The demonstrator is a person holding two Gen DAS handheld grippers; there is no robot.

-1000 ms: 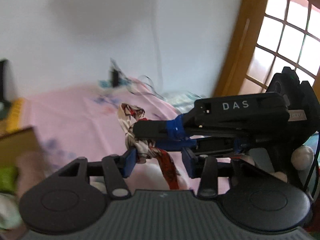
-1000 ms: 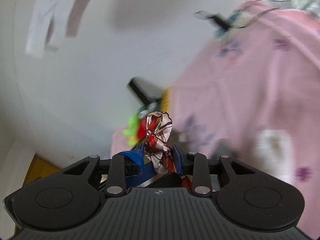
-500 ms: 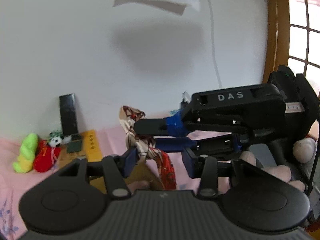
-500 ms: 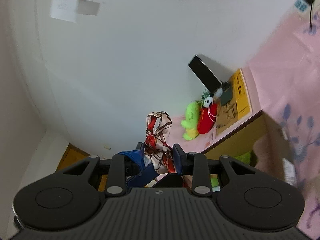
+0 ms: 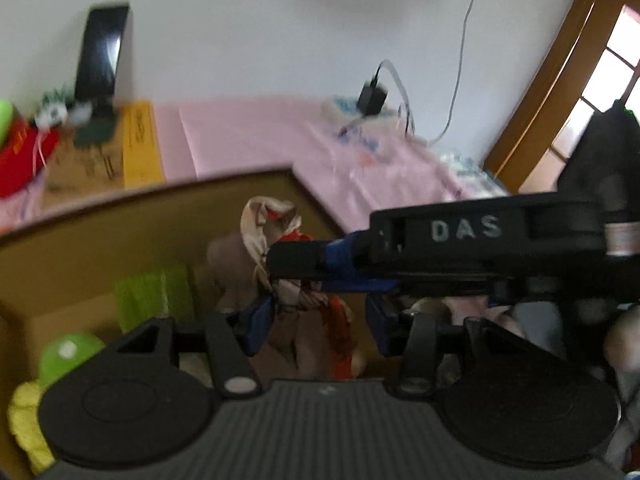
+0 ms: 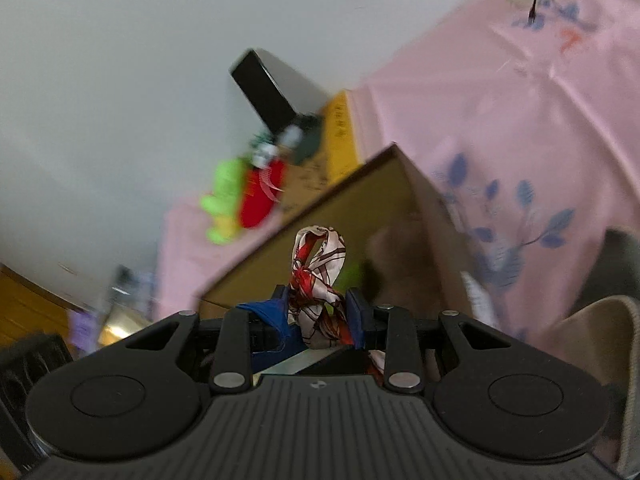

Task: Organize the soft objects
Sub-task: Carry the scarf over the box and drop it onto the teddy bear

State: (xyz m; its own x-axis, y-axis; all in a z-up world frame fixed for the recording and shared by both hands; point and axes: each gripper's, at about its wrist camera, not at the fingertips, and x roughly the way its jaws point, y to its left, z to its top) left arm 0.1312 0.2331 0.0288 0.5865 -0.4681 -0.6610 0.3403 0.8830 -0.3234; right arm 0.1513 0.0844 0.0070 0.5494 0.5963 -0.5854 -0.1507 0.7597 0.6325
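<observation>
The knotted silk scarf (image 6: 318, 276), cream with red and brown print, is hanging above the open cardboard box (image 6: 320, 216), its loop pointing upward and its tails (image 5: 340, 328) trailing downward.

Box contents (image 5: 152, 292) blurred (green shapes only).

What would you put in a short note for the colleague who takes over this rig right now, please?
Right gripper: shut on the knotted scarf.
Left gripper: its fingers stand either side of the scarf's hanging tail; whether they pinch it is unclear.
Scarf is held above the open cardboard box, which already holds green soft things.
Red and green plush toys lie on the pink bedspread by the wall.
Left: drop the scarf in the box, then probably the toys.
</observation>
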